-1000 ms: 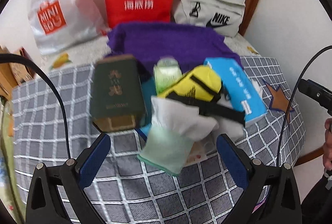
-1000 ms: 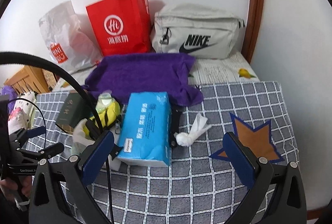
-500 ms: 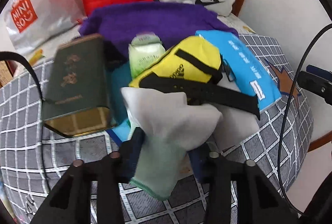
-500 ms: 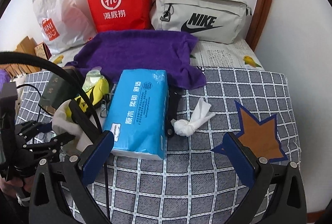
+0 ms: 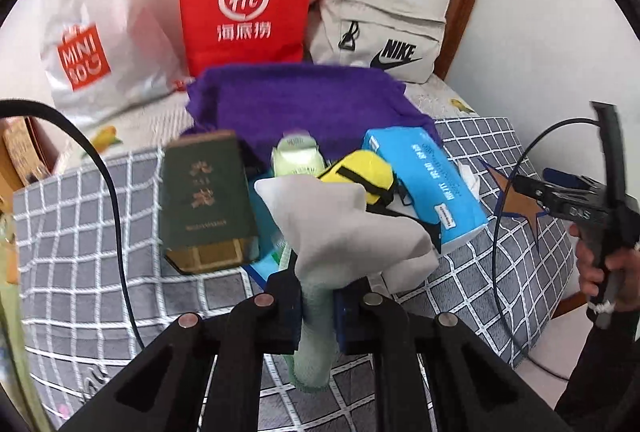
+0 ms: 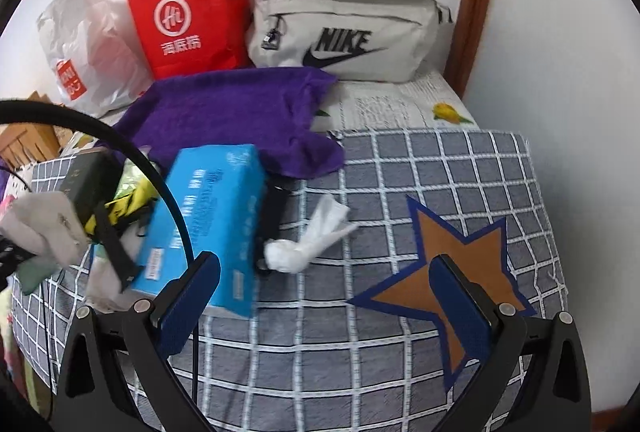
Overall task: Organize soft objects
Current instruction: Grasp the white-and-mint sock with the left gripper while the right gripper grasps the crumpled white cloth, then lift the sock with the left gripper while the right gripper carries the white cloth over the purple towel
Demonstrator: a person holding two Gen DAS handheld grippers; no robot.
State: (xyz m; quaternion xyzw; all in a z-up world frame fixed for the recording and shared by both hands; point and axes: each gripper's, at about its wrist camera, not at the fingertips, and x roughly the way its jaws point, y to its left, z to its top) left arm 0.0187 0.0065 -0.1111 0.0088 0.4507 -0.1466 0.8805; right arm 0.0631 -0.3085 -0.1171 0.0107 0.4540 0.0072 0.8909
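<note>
pinching sock (image 5: 340, 228) between left hand-held gripper (image 5: 318, 306) pads

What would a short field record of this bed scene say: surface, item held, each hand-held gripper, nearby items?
surface: grey checked blanket
item held: grey and pale green sock
left hand-held gripper: jaws closing, sock between them
right hand-held gripper: open, nothing between
nearby: blue tissue pack, purple towel, knotted white tissue
</note>
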